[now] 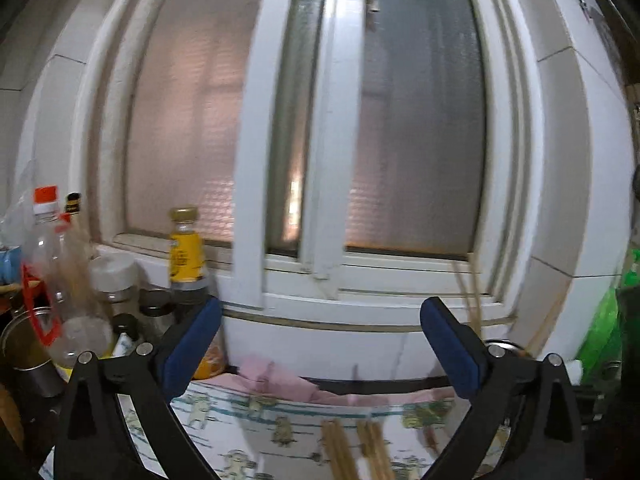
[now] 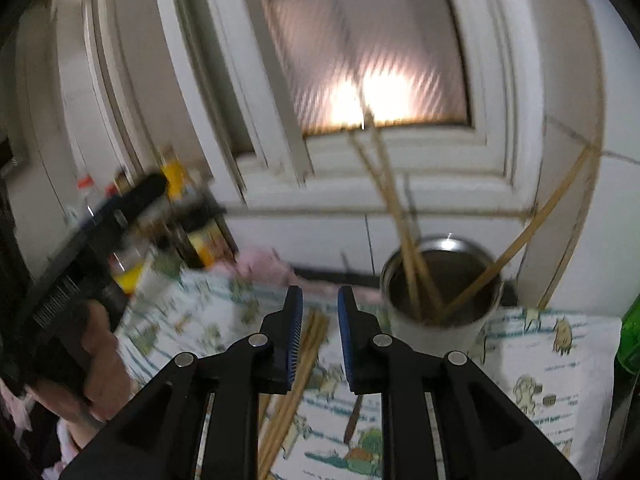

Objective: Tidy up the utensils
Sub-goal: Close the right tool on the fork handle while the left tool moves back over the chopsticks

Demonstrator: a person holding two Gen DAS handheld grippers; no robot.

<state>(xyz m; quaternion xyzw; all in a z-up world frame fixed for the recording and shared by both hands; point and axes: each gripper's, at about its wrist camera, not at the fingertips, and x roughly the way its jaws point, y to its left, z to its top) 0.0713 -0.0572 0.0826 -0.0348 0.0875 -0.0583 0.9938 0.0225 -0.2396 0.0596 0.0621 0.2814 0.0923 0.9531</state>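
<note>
Sorting: loose pale wooden chopsticks (image 2: 308, 344) lie on printed cartoon cloth (image 2: 560, 344), below and between right gripper (image 2: 319, 316) fingers.
Left gripper (image 1: 320, 344): spread wide, empty.
Right gripper: narrow gap, gripping nothing.
Risk: pinching cloth with sticks; scattering them.
Obstacle: round steel cup (image 2: 442, 312) holding chopsticks, right of fingers; yellow-labelled glass bottle (image 1: 185, 250) left.

Home kitchen, frosted window (image 1: 420, 120) at twelve o'clock, sauce bottles (image 1: 185, 248) at nine o'clock, cartoon-print cloth (image 2: 552, 360) covered the bench
</note>
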